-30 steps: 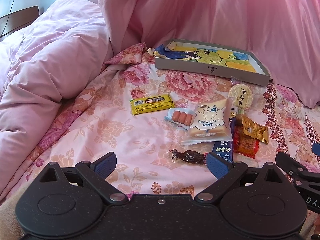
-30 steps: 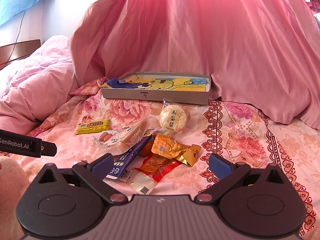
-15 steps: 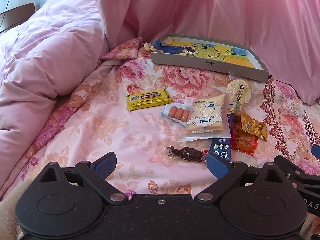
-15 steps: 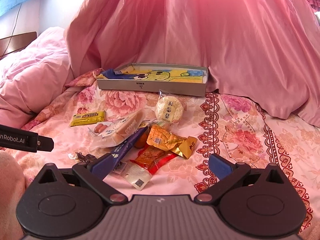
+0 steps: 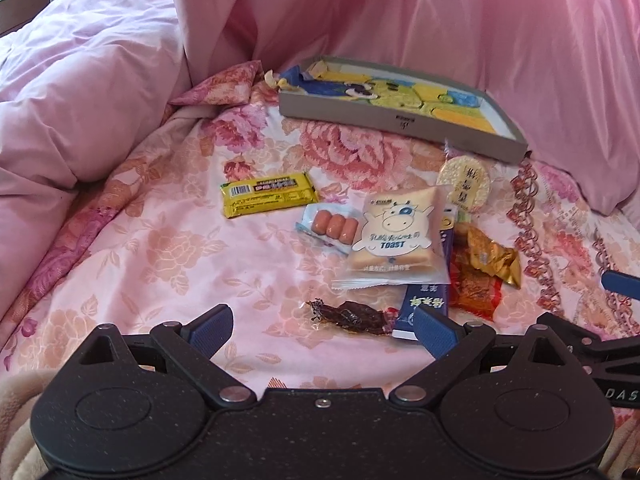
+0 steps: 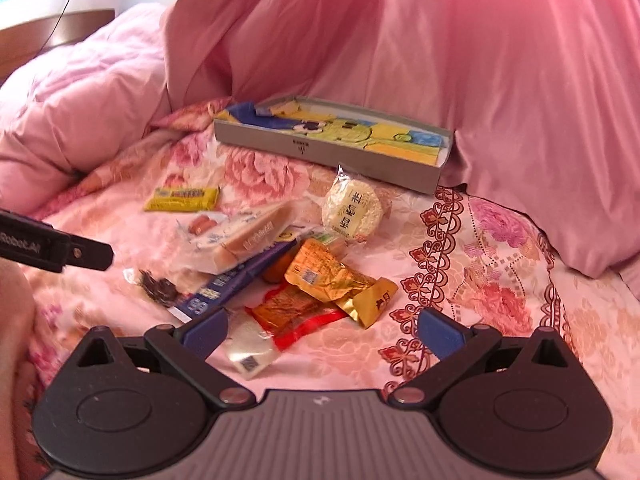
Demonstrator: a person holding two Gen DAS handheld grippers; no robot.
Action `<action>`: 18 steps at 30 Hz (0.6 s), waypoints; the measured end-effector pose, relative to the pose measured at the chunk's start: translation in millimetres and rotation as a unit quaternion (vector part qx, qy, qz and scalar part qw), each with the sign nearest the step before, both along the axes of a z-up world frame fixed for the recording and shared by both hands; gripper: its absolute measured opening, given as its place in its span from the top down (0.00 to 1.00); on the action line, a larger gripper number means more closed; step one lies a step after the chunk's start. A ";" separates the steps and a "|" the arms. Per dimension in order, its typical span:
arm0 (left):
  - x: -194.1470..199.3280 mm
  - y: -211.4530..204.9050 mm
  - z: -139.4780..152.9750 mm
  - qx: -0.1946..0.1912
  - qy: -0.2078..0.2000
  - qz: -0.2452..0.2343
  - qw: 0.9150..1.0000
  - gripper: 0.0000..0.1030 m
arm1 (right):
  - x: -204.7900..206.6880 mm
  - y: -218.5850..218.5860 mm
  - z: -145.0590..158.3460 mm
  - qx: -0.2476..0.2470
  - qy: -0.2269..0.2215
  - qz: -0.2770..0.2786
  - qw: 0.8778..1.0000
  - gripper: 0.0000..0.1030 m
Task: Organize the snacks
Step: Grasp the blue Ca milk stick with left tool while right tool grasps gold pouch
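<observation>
Snacks lie in a loose pile on the floral bedspread. In the left wrist view I see a yellow bar (image 5: 269, 194), a small sausage pack (image 5: 332, 227), a toast packet (image 5: 396, 240), a round rice cake (image 5: 464, 185), a gold packet (image 5: 490, 258), a blue box (image 5: 424, 300) and a dark dried-fruit wrap (image 5: 352, 316). A shallow grey tray (image 5: 384, 118) with a cartoon lining sits behind them. My left gripper (image 5: 322, 330) is open, just short of the dark wrap. My right gripper (image 6: 322, 334) is open over a red packet (image 6: 296, 314) near the gold packet (image 6: 340, 280).
A pink duvet (image 5: 80, 80) is bunched up on the left and a pink curtain (image 6: 440, 40) hangs behind the tray (image 6: 320, 152). A pink pillow (image 6: 560, 208) lies at the right. Bare bedspread (image 5: 140, 248) stretches left of the snacks.
Both grippers have moved forward toward the snack pile, which now looks closer and larger. Both stay open. No snack has moved.
</observation>
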State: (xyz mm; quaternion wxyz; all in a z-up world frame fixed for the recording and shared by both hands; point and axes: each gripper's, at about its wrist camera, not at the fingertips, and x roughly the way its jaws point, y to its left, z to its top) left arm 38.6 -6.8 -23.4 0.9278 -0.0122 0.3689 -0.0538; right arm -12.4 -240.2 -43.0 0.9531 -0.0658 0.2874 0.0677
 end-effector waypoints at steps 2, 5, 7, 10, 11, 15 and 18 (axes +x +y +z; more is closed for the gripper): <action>6.4 0.0 -4.3 0.003 0.013 0.003 1.000 0.06 | 7.6 -3.3 -3.2 0.009 0.013 0.012 1.000 0.00; 17.1 3.4 -12.4 -0.009 0.039 0.006 0.999 0.06 | 17.3 -5.2 -8.8 0.021 0.029 0.019 0.999 0.00; 23.2 4.8 -17.4 -0.018 0.052 0.009 0.998 0.07 | 23.0 -3.9 -12.9 0.021 0.039 0.027 0.999 0.00; 30.4 4.5 -23.2 -0.019 0.064 0.010 0.998 0.07 | 29.4 -2.1 -19.4 0.019 0.052 0.036 0.998 0.00; 32.2 3.8 -24.6 -0.018 0.066 0.009 0.998 0.07 | 32.2 -1.3 -21.6 0.019 0.056 0.038 0.998 0.00; 38.7 1.1 -26.3 -0.023 0.065 -0.009 0.998 0.07 | 40.7 0.9 -28.3 0.014 0.061 0.041 0.997 0.00; 42.2 -5.3 -25.0 -0.037 0.056 -0.036 0.997 0.07 | 49.7 0.4 -31.9 0.010 0.065 0.044 0.997 0.00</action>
